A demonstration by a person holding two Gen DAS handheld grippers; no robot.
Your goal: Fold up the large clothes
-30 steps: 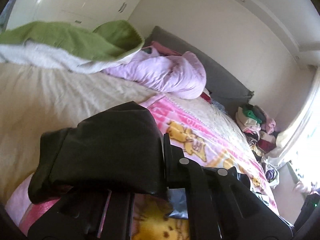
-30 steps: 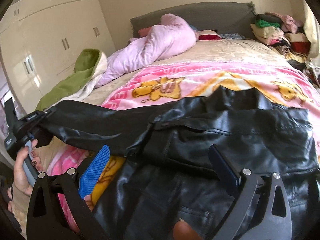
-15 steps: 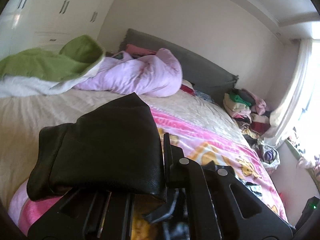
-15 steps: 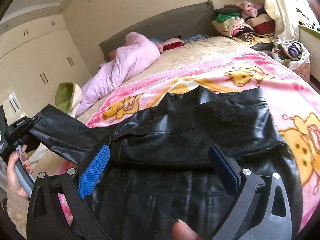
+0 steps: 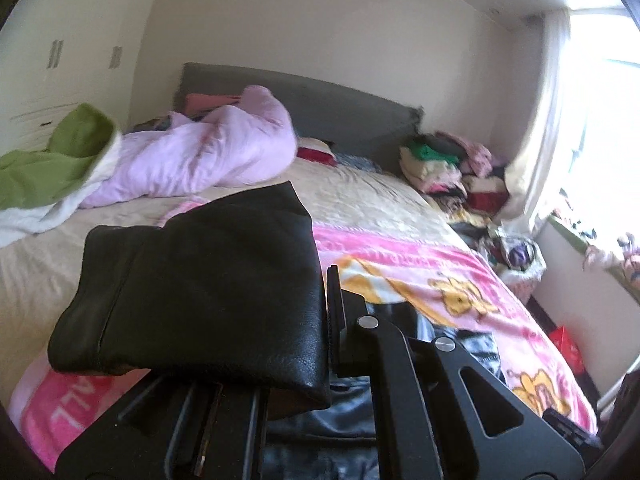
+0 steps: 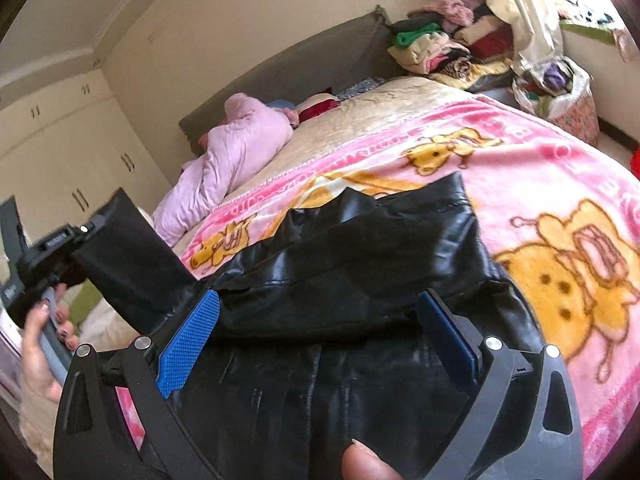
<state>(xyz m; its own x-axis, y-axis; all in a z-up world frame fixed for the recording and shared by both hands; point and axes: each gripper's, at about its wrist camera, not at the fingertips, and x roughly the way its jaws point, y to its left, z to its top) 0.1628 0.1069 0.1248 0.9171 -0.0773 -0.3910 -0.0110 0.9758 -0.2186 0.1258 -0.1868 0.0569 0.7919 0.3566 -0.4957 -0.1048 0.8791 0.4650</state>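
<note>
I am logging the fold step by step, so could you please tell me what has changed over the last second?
The left gripper, shut on the black leather jacket's sleeve, has lifted and carried it in toward the jacket body; the sleeve now slants upward where it earlier stretched out sideways. The right gripper stays open over the jacket, gripping nothing. The jacket body still lies on the pink cartoon-print blanket.
</note>
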